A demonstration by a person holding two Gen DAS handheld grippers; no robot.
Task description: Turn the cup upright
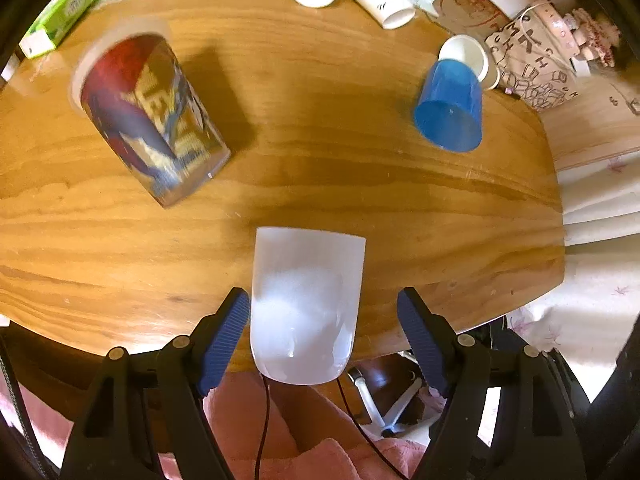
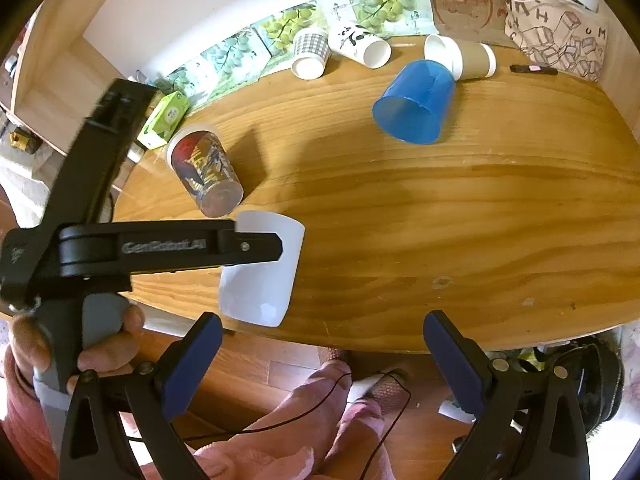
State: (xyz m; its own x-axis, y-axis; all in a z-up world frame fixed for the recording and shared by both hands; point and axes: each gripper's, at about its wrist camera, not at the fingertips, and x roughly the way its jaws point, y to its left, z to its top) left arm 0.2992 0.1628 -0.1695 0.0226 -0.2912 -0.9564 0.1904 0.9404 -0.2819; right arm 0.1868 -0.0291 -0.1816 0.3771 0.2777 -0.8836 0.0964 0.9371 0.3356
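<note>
A white frosted cup [image 1: 306, 304] stands at the near edge of the wooden table [image 1: 320, 152]. It sits between the fingers of my left gripper [image 1: 324, 340], whose jaws are open: the left pad is close to the cup and the right pad stands clear of it. In the right wrist view the same cup [image 2: 260, 280] is partly hidden by the left gripper's black arm. My right gripper [image 2: 322, 364] is open and empty, below the table's near edge. A printed red and blue cup [image 1: 148, 116] and a blue cup [image 1: 450, 106] lie on their sides.
Several paper cups lie at the table's far edge, among them a checked one [image 2: 310, 54], a panda one [image 2: 360, 44] and a brown one [image 2: 464, 58]. A green box [image 2: 164, 120] sits at the far left. A printed bag [image 2: 556, 36] stands far right. My legs show below the table.
</note>
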